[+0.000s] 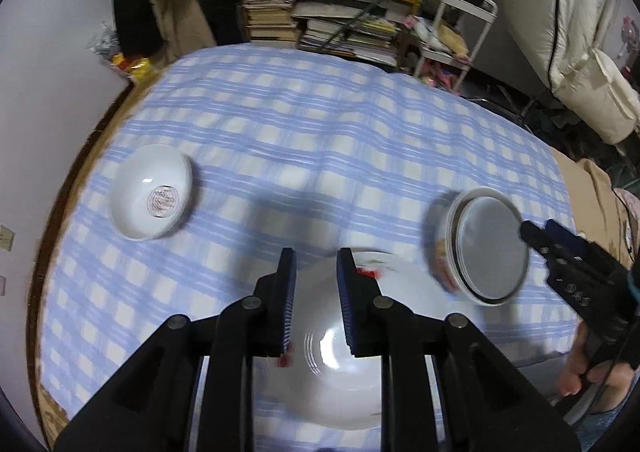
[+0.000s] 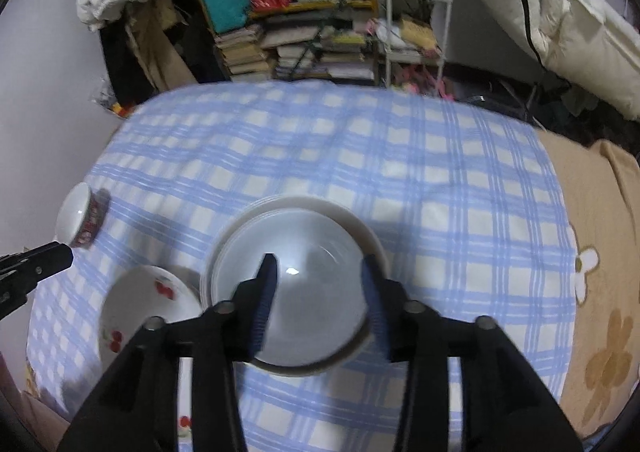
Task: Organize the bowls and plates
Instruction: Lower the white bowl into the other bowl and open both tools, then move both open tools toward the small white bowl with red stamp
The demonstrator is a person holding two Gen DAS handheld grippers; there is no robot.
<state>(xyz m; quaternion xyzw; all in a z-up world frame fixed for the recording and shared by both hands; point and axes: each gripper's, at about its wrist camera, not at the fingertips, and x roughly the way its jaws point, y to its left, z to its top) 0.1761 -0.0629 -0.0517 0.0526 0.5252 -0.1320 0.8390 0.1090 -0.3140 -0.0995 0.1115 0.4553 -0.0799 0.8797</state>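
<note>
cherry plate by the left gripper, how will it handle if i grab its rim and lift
The cherry plate looks like glazed ceramic: probably stiff, slick against the pads, and breakable if dropped. It is wide and shallow, so a rim pinch by the left gripper would likely let it droop. It lies flat on soft cloth, so getting a finger under it may be easy.

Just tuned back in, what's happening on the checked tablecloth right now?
A person is sorting dishes with two handheld grippers. The left gripper hovers with open jaws over the white cherry-patterned plate, gripping nothing. The right gripper hangs open over the stack of nested white bowls, jaws straddling the top bowl without clamping it. A lone white bowl with a red emblem inside sits apart at the left on the blue-and-white checked tablecloth. Both views are motion-blurred.
</note>
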